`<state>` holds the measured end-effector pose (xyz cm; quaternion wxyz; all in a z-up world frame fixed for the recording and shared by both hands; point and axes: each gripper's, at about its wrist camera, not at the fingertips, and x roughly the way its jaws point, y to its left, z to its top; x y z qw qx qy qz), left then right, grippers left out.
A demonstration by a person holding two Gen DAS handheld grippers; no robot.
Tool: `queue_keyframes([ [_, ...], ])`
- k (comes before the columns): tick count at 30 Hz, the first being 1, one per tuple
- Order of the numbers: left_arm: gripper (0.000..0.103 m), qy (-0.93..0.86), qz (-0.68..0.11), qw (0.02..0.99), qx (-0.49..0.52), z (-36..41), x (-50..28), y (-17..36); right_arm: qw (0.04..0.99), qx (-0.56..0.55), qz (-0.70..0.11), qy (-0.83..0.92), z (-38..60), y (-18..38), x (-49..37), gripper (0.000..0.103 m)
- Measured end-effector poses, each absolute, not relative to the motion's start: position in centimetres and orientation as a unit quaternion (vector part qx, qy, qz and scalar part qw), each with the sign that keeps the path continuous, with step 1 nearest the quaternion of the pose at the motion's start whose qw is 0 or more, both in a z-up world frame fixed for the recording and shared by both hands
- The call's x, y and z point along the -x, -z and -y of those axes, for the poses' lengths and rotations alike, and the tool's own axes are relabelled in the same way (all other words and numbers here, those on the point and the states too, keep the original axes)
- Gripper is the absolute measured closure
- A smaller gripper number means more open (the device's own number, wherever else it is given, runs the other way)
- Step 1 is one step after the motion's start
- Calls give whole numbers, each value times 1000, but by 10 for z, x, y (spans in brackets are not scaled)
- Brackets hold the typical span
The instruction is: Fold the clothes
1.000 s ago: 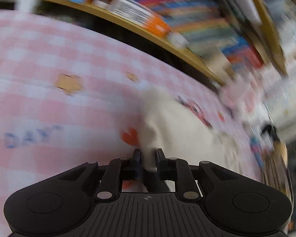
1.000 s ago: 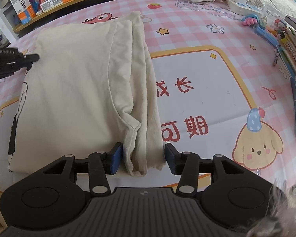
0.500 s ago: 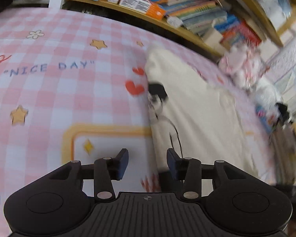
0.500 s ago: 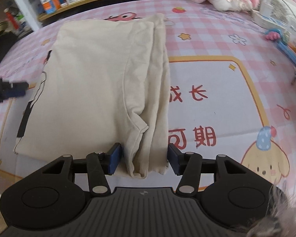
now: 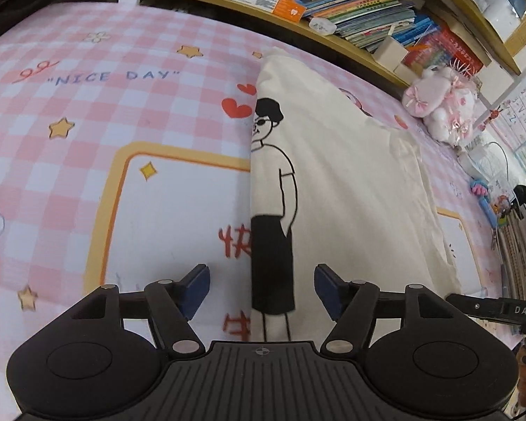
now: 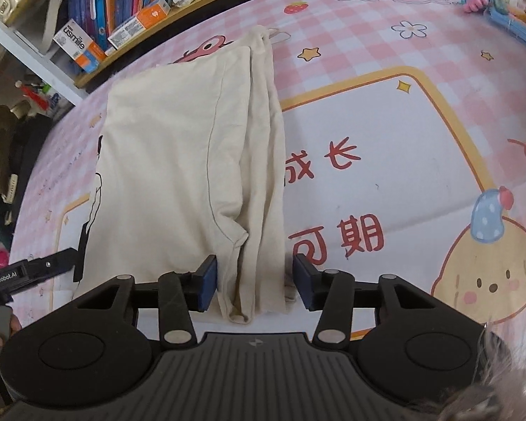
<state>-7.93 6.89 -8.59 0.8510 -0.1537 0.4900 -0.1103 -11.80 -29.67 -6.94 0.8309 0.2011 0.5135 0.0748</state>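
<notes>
A cream T-shirt (image 5: pixel 350 182) lies folded lengthwise on the pink checked tablecloth (image 5: pixel 87 112), its printed black line figure (image 5: pixel 271 182) along the left folded edge. My left gripper (image 5: pixel 262 287) hovers over the near end of that edge, jaws opening, the edge below them and no pad touching it. In the right wrist view the shirt (image 6: pixel 168 161) has its bunched right fold at the near corner between the jaws of my right gripper (image 6: pixel 256 282). Those jaws are closing and the pads stand just clear of the cloth. The left gripper's finger (image 6: pixel 52 266) shows at the shirt's left side.
A low wooden shelf of books and boxes (image 5: pixel 333 3) runs along the table's far edge. A pink plush toy (image 5: pixel 442 105) sits at the far right. Pens and stationery (image 6: pixel 508 17) lie near the right edge. White printed panels of the cloth flank the shirt.
My left gripper has let go of the cloth, opened wide and pulled back along the shirt's left edge to its near end. My right gripper stays around the near right corner, jaws slightly narrower.
</notes>
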Motion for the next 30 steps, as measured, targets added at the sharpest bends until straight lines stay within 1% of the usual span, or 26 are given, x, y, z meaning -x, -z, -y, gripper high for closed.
queue_keyframes([
  [1, 40, 109, -492, 851, 149, -66, 80, 86, 832, -198, -512, -77, 297, 69, 119, 66],
  [2, 54, 108, -495, 850, 143, -62, 82, 86, 831, -196, -513, -82, 297, 70, 119, 78],
  [3, 74, 107, -498, 850, 137, -59, 83, 86, 829, -199, -515, -90, 298, 72, 119, 81],
  [4, 96, 103, -499, 850, 134, -56, 84, 87, 828, -203, -515, -96, 299, 73, 120, 82],
  [5, 98, 96, -494, 854, 131, -54, 86, 85, 829, -202, -512, -98, 300, 74, 121, 83],
  [7, 99, 86, -469, 872, 112, -47, 95, 76, 833, -197, -507, -104, 299, 74, 121, 87],
  [10, 100, 86, -428, 897, 71, -34, 110, 57, 854, -175, -476, -120, 295, 62, 128, 89],
  [13, 99, 83, -444, 888, 79, -39, 108, 65, 870, -151, -449, -136, 291, 51, 135, 89],
  [15, 99, 77, -463, 877, 107, -49, 106, 80, 859, -166, -466, -130, 296, 58, 131, 89],
  [17, 93, 74, -473, 868, 132, -58, 105, 91, 841, -204, -487, -115, 305, 70, 128, 89],
  [21, 90, 80, -464, 873, 125, -62, 110, 92, 830, -230, -495, -116, 312, 77, 129, 87],
  [24, 89, 61, -452, 883, 114, -64, 117, 84, 829, -234, -495, -112, 314, 77, 132, 79],
  [25, 88, 50, -442, 890, 98, -63, 121, 79, 829, -235, -495, -111, 315, 77, 133, 74],
  [27, 77, 31, -416, 907, 61, -58, 132, 68, 830, -236, -493, -110, 318, 75, 137, 71],
  [29, 50, 30, -384, 922, 34, -55, 144, 59, 830, -237, -493, -110, 323, 73, 142, 64],
  [30, 44, 32, -368, 929, 23, -52, 148, 55, 829, -241, -493, -110, 326, 73, 145, 63],
])
